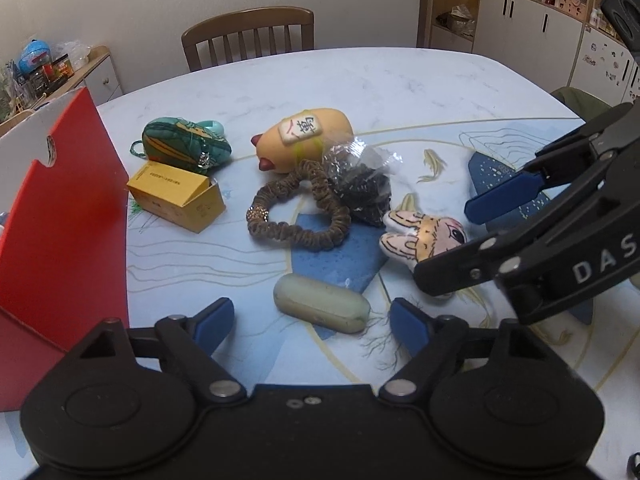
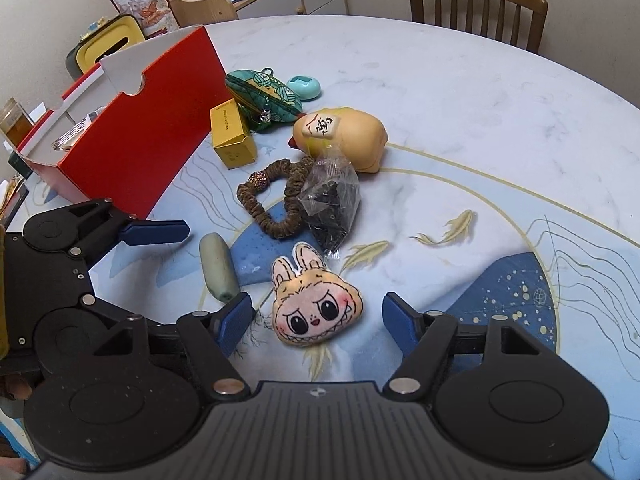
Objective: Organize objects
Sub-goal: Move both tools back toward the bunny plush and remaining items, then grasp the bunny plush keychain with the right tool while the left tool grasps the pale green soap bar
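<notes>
Dining-room table (image 1: 400,80), pale marble print with blue and gold fish pattern; wooden chair (image 1: 248,36) at far edge, cabinets behind.

Left gripper (image 1: 310,320) low over table, blue fingers spread wide, nothing held; pale green oblong case (image 1: 320,302) lying flat between the fingertips, not touched. Right gripper (image 2: 318,320) likewise spread wide and empty, hovering with plush bunny face (image 2: 316,306) between its fingers, apart from both pads.

Just past the bunny: clear bag of dark bits (image 2: 332,204), lying partly over brown scrunchie (image 2: 272,200). Beyond those, yellow squishy toy (image 2: 344,136) with a mahjong-style tile on top, touching the bag. Left of toy: small yellow carton (image 2: 232,136), flap open, beside green patterned pouch (image 2: 264,100); teal round item (image 2: 304,86) just behind pouch. Red box (image 2: 140,128) standing open at the left table side, near the carton; contents mostly hidden, something clear and shiny inside.
</notes>
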Demonstrator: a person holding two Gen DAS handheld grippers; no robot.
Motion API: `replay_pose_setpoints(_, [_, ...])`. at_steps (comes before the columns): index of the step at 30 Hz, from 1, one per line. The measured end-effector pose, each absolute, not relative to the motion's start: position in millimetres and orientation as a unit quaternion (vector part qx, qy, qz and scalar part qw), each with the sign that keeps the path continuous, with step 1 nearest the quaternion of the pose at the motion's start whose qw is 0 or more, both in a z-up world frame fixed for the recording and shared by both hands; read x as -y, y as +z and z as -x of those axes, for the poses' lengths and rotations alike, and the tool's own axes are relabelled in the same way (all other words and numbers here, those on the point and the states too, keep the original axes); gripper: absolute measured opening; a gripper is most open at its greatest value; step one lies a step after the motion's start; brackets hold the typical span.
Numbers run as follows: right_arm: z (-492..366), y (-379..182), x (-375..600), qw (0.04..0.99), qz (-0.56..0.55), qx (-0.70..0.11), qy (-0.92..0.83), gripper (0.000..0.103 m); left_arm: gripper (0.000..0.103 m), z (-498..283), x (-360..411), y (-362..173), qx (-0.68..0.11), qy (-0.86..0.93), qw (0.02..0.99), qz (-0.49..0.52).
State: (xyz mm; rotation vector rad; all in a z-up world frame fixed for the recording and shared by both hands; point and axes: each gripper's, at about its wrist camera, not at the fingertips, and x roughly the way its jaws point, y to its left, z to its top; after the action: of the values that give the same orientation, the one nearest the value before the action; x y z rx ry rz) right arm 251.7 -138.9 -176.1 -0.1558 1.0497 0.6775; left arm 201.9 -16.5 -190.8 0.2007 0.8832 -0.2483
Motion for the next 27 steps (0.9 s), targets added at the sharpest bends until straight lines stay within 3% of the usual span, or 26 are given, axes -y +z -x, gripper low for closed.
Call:
replay_pose_setpoints(8, [-256.2, -181.3, 135.8, 0.806, 0.061, -0.501, 0.308, 0.051, 0.064, -204.1, 16.4, -189.0, -0.426, -0.13, 0.891, -0.092])
replay_pose_setpoints(12, [-255.3, -181.4, 135.4, 0.808, 0.058, -0.502, 0.304, 0.049, 0.051, -204.8, 17.6, -187.3, -0.426, -0.135, 0.89, -0.09])
replay_pose_setpoints(27, [-238.2, -153.5, 144.2, 0.821, 0.035, -0.486, 0.296, 0.047, 0.05, -191.8, 16.4, -158.8, -0.425, -0.148, 0.889, -0.082])
